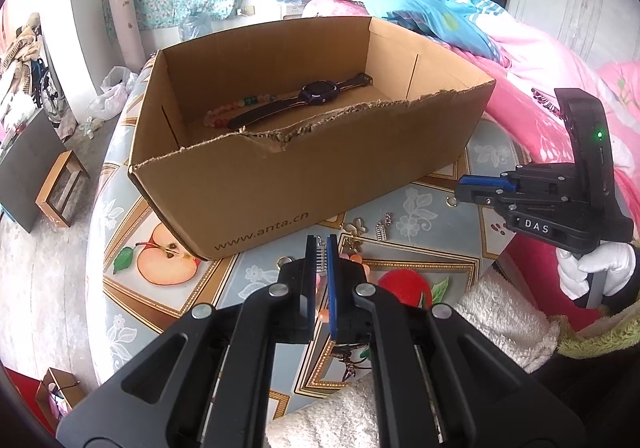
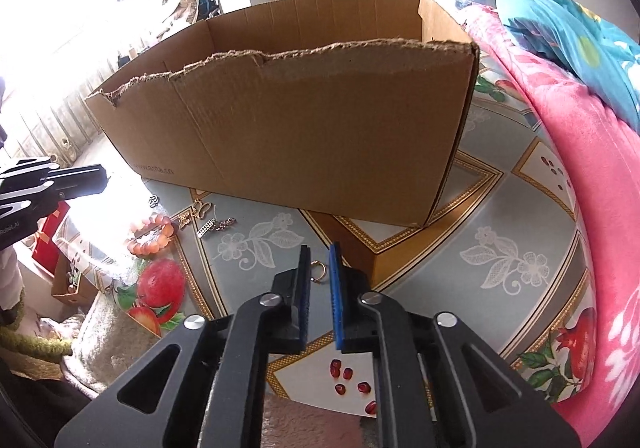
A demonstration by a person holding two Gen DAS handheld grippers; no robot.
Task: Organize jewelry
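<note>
- While the box sits mid-table as the drop point, loose pieces lie just in front of its printed wall, so both claws work from the near side.
- Box holds a watch laid flat, long axis along the box length, strap ends toward the two short walls; a bead strand lies beside it, same direction.
- L gripper: jaws nearly closed w/ a narrow gap; a silver ladder-like charm shows in the gap, long axis parallel to the fingers, pointing at the box. Clenched on it or only framing it: cannot tell.
- R gripper: jaws apart by a thin slot, nothing between the pads; released, hovering low. A gold ring lies on the tablecloth just beyond the tips, prob. next target (judgement).
- Still outside the box: orange bead bracelet, butterfly charms, second ladder charm, all clustered near the box's left front corner.
- Near wall top edge is torn and ragged; a thin charm could snag there on the way in (judgement).
- Est. progress: early; 2 items in, several out.
</note>
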